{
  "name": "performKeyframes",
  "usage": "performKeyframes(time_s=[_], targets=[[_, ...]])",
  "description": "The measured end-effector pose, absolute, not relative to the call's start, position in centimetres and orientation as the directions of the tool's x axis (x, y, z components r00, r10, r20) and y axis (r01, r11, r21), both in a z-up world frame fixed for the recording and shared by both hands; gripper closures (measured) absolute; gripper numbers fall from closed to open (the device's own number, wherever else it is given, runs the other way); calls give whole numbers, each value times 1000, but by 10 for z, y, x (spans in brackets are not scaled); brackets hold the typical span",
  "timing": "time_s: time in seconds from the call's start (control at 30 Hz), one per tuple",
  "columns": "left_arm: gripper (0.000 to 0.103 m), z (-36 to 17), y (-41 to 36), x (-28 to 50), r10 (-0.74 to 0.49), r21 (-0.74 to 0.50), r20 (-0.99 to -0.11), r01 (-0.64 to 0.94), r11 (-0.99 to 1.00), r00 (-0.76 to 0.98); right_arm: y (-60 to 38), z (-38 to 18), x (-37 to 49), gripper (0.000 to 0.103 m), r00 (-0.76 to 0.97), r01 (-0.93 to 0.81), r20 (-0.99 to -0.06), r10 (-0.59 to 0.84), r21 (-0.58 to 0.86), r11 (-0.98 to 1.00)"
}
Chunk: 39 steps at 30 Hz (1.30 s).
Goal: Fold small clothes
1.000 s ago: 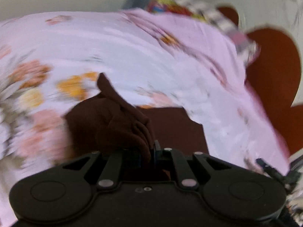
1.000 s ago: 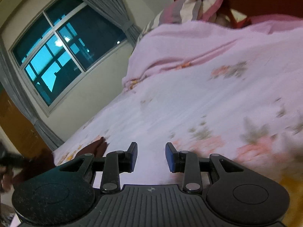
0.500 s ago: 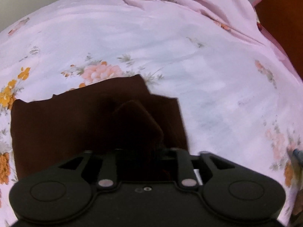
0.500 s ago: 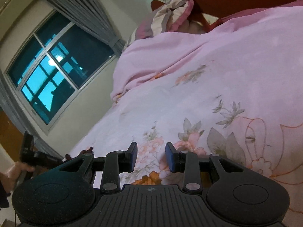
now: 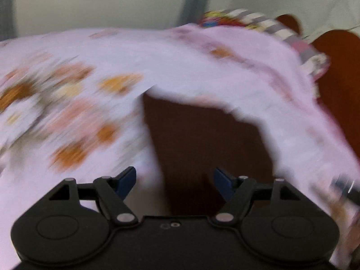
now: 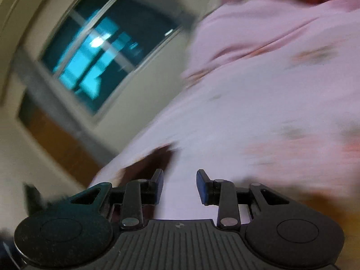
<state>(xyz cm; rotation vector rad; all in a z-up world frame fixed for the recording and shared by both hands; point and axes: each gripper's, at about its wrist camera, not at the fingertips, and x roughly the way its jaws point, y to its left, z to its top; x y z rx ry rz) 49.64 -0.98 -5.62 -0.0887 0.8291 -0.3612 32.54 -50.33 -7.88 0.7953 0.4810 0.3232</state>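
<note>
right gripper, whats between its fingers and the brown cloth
Only bare floral bedsheet, seen in the right wrist view. The right gripper is open and empty; the brown cloth lies just beyond its left finger.

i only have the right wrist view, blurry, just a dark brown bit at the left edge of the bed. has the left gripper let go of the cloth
Observer: Yes. The left gripper has just been opening; its jaws stand wide, pressing on nothing.
Operator: where's the cloth then
Observer: The dark brown cloth lies flat on the floral bedsheet, ahead of and below that gripper.
Operator: anything at the far end of the bed
Observer: A striped, colourful bundle sits at the far edge, too blurred to identify.
</note>
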Motion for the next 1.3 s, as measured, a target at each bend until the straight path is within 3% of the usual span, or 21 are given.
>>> performKeyframes(time_s=[0.17, 0.27, 0.37, 0.47, 0.57, 0.63, 0.7, 0.73, 0.9, 1.03, 1.1, 1.2, 1.3], targets=[[29, -88, 20, 437, -363, -201, -679, 314, 928, 638, -424, -71, 382, 70, 706, -150, -338, 622, 787, 598], [29, -100, 5, 426, -414, -219, -659, 366, 904, 628, -400, -78, 379, 70, 676, -122, -369, 638, 798, 591], [29, -111, -15, 434, -358, -152, -676, 354, 923, 644, -392, -84, 380, 69, 670, -85, -369, 644, 824, 561], [27, -116, -20, 438, -315, -111, -671, 330, 938, 671, -384, -84, 383, 26, 687, -46, -381, 619, 827, 560], [27, -117, -16, 439, -320, -145, -656, 302, 942, 684, -376, -88, 392, 26, 680, -27, -383, 625, 839, 544], [27, -119, -17, 437, -309, -125, -657, 305, 944, 687, -369, -92, 403, 30, 658, 2, -417, 627, 834, 552], [27, -122, -18, 435, -299, -114, -657, 301, 947, 692, -360, -97, 416, 96, 646, 13, -459, 609, 805, 593], [27, -121, -18, 434, -295, -109, -656, 299, 948, 695, -359, -97, 420, 96, 646, 26, -486, 589, 785, 619], [25, -122, -21, 431, -283, -90, -655, 300, 950, 700, -378, -64, 401, 97, 734, -91, -387, 558, 758, 646], [23, -124, -23, 429, -273, -69, -662, 306, 949, 698, -384, -109, 418, 96, 632, 34, -537, 558, 739, 673], [25, -118, -19, 426, -300, -53, -701, 372, 927, 647, -396, -119, 411, 95, 639, 41, -509, 577, 771, 635], [28, -100, 12, 421, -402, -158, -685, 415, 896, 608, -421, -91, 395, 78, 744, -25, -432, 509, 744, 668], [25, -81, 33, 442, -453, -258, -614, 377, 889, 647, -439, -82, 428, 77, 761, -19, -417, 498, 752, 659]])
